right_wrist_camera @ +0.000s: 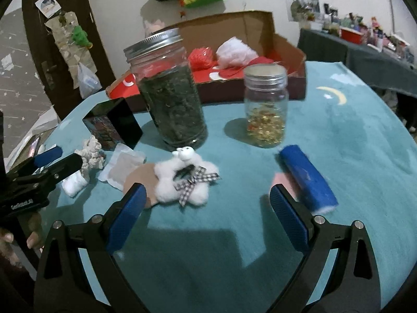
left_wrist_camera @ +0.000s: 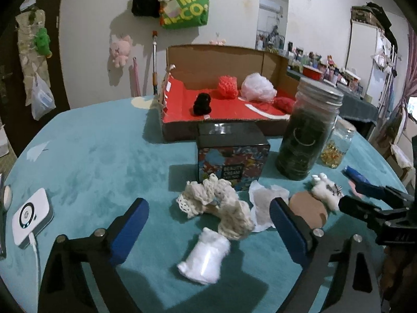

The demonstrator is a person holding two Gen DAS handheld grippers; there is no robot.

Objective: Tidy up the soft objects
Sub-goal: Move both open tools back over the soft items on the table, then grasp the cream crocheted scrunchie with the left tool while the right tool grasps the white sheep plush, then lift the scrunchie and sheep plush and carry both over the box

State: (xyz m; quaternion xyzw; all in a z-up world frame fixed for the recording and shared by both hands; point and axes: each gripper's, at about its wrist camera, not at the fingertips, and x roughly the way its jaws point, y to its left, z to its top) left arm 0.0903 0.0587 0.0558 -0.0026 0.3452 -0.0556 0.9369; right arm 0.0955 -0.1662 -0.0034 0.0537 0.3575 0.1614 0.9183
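Both tongs hang spread over the desk [left_wrist_camera: 91, 156], gripping nothing. Ahead of the left tongs [left_wrist_camera: 208, 219] lie a cream lace bundle [left_wrist_camera: 216, 203] and white pouch [left_wrist_camera: 206, 258]; a fluffy white toy [right_wrist_camera: 182, 180] lies before the right tongs [right_wrist_camera: 208, 208].

A teal worktop [left_wrist_camera: 91, 156] carries a cream crocheted piece [left_wrist_camera: 216, 203], a white fluffy toy [right_wrist_camera: 182, 180] with a checked bow, and a red-lined cardboard box [left_wrist_camera: 182, 99].

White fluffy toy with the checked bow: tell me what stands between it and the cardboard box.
The tall jar of dark leaves stands directly behind the fluffy toy, between it and the cardboard box. The small jar stands to its right.
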